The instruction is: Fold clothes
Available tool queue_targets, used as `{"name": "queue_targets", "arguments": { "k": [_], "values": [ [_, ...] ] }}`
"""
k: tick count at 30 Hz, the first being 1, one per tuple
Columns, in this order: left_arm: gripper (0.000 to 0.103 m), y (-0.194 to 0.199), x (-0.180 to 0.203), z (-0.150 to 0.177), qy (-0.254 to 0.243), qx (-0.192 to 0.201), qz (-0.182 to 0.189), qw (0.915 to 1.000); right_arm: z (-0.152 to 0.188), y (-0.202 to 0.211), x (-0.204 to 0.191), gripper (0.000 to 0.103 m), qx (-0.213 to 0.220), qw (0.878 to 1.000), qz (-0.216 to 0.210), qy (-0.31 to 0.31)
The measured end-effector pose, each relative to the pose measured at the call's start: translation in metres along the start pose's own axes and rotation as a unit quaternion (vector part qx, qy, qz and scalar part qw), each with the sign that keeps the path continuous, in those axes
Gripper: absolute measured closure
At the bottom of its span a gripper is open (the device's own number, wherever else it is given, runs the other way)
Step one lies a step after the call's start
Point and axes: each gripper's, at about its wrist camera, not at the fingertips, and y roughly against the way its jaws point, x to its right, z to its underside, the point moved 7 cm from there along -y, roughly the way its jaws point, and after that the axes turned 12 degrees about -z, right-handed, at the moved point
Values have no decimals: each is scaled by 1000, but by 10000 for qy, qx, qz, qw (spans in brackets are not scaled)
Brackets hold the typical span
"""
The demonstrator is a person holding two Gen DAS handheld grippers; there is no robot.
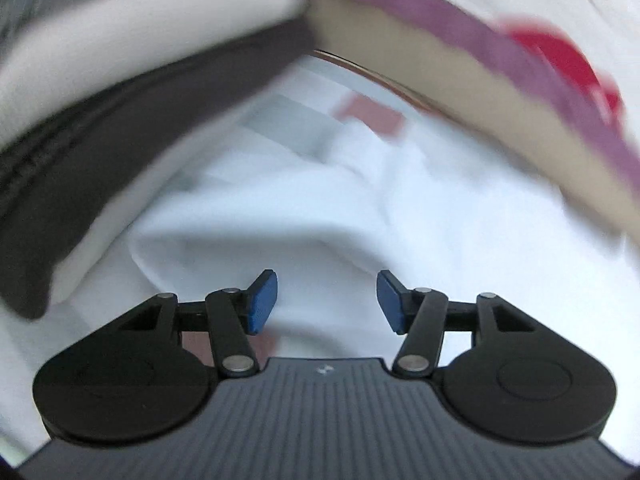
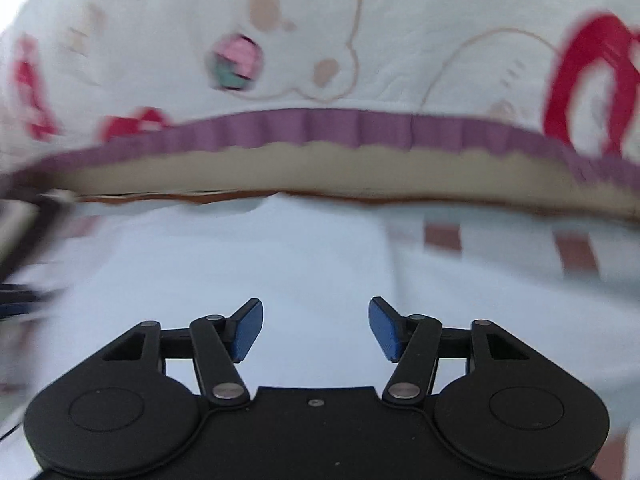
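A white cloth (image 1: 328,216) lies bunched and wrinkly (blurry, so folds are hard to tell). Left gripper (image 1: 327,301) and right gripper (image 2: 316,328) gape, holding nothing.

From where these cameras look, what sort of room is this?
Probably a bedroom: a cartoon-printed quilt with a purple ruffle trim hangs beyond a white garment spread out for folding. Blur hides much else.

You're in a home, most likely a bedroom: ahead of you lies a quilted coverlet (image 2: 400,40) printed with cartoon animals and red shapes, edged with a purple ruffle (image 2: 320,128), and white cloth with pale checks (image 2: 280,264) is spread below it.
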Motion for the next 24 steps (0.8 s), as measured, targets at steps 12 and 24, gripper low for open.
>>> {"name": "queue_targets", "arguments": {
  "k": [12, 24],
  "values": [
    [44, 156, 34, 128, -1466, 244, 630, 9869, 163, 106, 5, 38, -550, 9936, -559, -807],
    [35, 187, -11, 168, -1308, -993, 765, 9835, 239, 120, 20, 37, -915, 9899, -890, -620]
  ]
}}
